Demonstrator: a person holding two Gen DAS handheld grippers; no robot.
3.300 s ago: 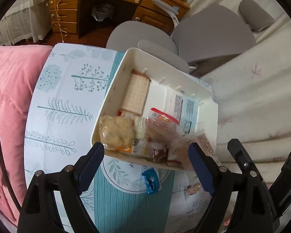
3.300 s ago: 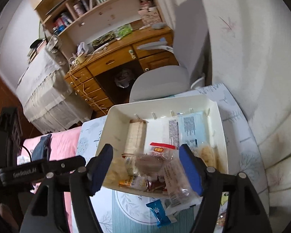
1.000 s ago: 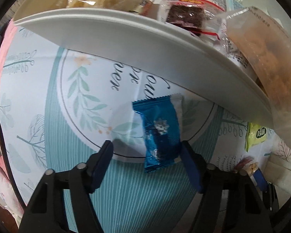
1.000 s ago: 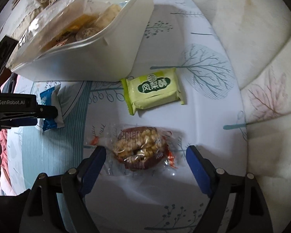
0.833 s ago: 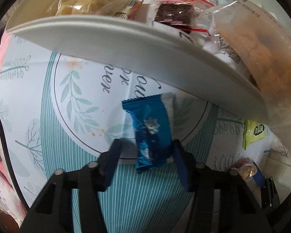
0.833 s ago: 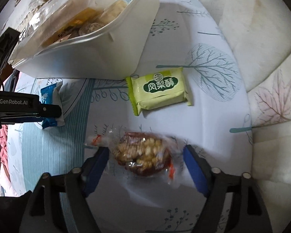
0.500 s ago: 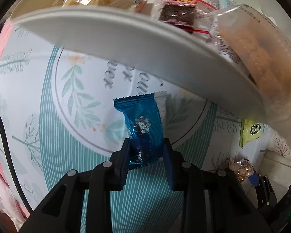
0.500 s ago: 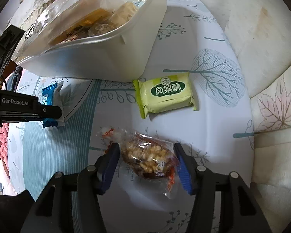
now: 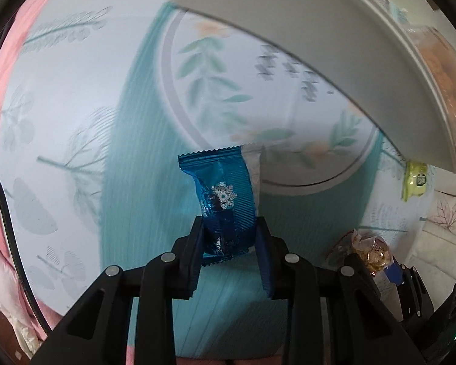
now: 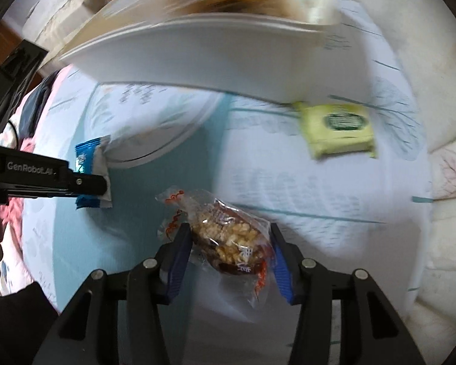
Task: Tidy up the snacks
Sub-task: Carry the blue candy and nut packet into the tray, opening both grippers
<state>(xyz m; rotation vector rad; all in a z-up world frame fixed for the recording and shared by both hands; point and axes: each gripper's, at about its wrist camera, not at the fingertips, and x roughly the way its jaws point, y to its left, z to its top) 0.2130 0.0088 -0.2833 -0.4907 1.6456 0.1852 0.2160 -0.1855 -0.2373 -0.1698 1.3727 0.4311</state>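
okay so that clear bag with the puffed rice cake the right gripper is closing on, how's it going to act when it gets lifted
Probably light: the clear-wrapped rice cake looks airy and puffed. Its loose film ends will likely flop and crinkle outside the right gripper, whose jaws have just been closing around it. The cake seems brittle, so a hard squeeze might crumble it.

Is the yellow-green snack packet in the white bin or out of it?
Out: the yellow-green packet lies on the cloth beside the white bin.

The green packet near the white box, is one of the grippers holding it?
No, the green packet lies alone on the cloth; the right gripper grips a clear-wrapped snack.
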